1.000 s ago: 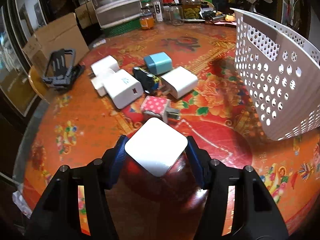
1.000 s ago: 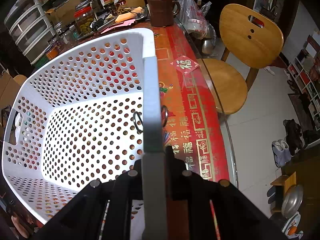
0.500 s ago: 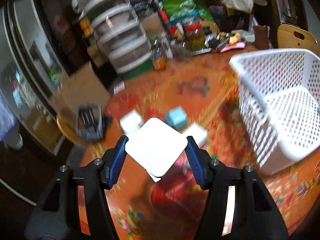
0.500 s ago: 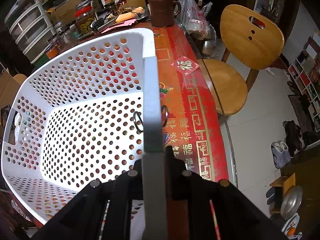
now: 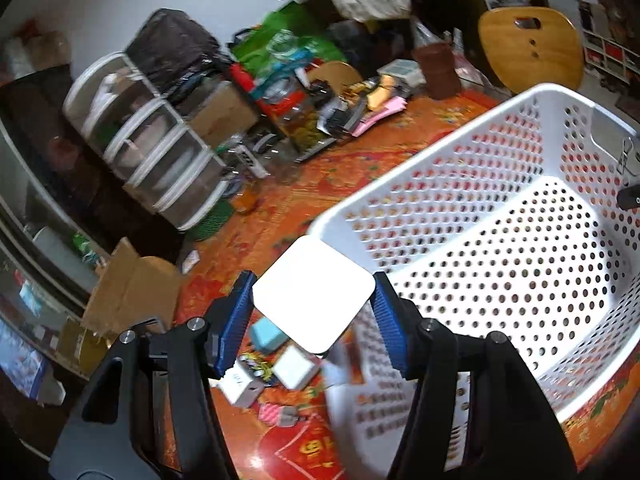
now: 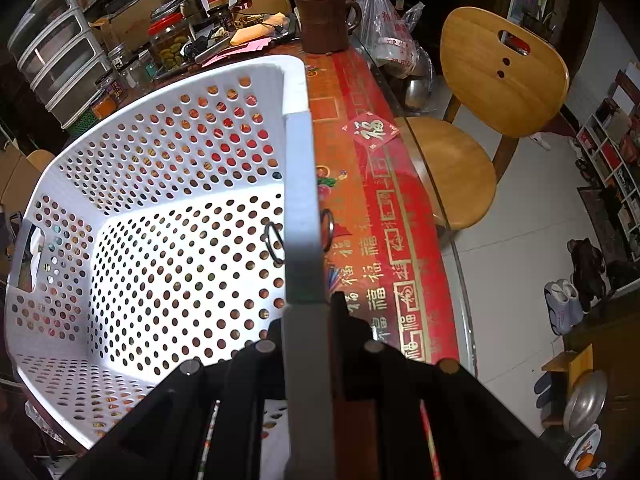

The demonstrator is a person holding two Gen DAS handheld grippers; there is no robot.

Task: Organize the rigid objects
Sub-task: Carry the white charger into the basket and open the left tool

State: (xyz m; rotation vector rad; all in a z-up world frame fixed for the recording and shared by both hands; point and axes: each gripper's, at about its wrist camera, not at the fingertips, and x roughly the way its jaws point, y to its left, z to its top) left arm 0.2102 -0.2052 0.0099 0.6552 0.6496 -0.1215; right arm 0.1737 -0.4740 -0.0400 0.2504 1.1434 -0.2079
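Two hand-held grippers: left [image 5: 314, 307] clamping glossy rounded-square charger [image 5: 314, 294]; right [image 6: 306, 276] pinching perforated basket rim [image 6: 298, 184].

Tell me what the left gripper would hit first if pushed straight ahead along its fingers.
Probably the near corner rim of the white basket: the left gripper, carrying the white charger, points at it. Depth is unclear.

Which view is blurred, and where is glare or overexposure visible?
Left wrist view: motion blur smears the basket near wall and the chargers on the table; the held white charger is blown out, featureless. Right wrist view: sharp, evenly lit; only fisheye bending of the basket rim.
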